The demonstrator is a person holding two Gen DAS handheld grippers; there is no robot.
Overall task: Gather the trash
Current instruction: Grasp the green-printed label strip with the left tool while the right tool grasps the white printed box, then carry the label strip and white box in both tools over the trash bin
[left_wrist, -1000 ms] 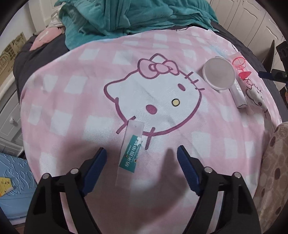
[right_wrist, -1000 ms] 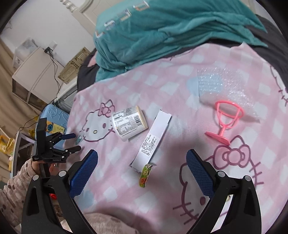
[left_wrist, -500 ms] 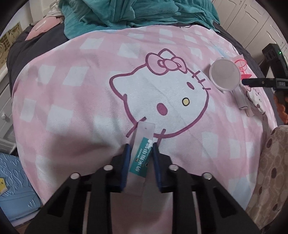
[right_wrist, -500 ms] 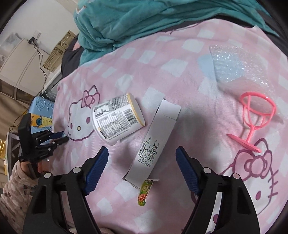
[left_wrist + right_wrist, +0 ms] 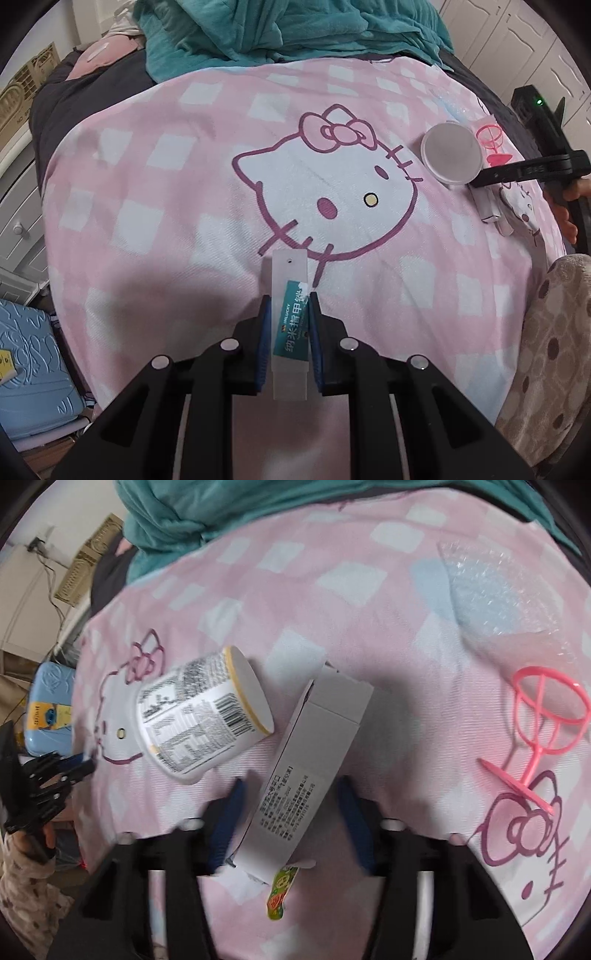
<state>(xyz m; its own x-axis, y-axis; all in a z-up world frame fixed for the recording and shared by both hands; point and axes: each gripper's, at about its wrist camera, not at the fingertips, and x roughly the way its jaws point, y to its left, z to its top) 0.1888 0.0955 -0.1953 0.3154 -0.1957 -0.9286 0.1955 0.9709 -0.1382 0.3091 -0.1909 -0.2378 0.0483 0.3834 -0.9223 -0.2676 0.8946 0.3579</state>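
My left gripper (image 5: 290, 306) is shut on a clear plastic sleeve with a teal label (image 5: 291, 325), just above the pink cat-print blanket (image 5: 147, 184). My right gripper (image 5: 290, 794) points down over a long white carton (image 5: 317, 738). Its blue jaws are closing with the carton between them, and a small gap still shows on the left side. A paper cup (image 5: 199, 716) lies on its side left of the carton. A green wrapper (image 5: 280, 890) lies at the carton's near end. Further right are a pink plastic goblet (image 5: 539, 716) and a sheet of bubble wrap (image 5: 491, 590).
A teal blanket (image 5: 288, 26) is heaped at the far end of the bed. A blue case (image 5: 33, 369) and white drawers (image 5: 18, 221) stand off the left side. A person's dotted sleeve (image 5: 26, 886) shows behind the left gripper.
The left jaws shut on the teal-labelled sleeve and lifted it slightly. The right gripper dropped toward the white carton and its jaws narrowed around it.
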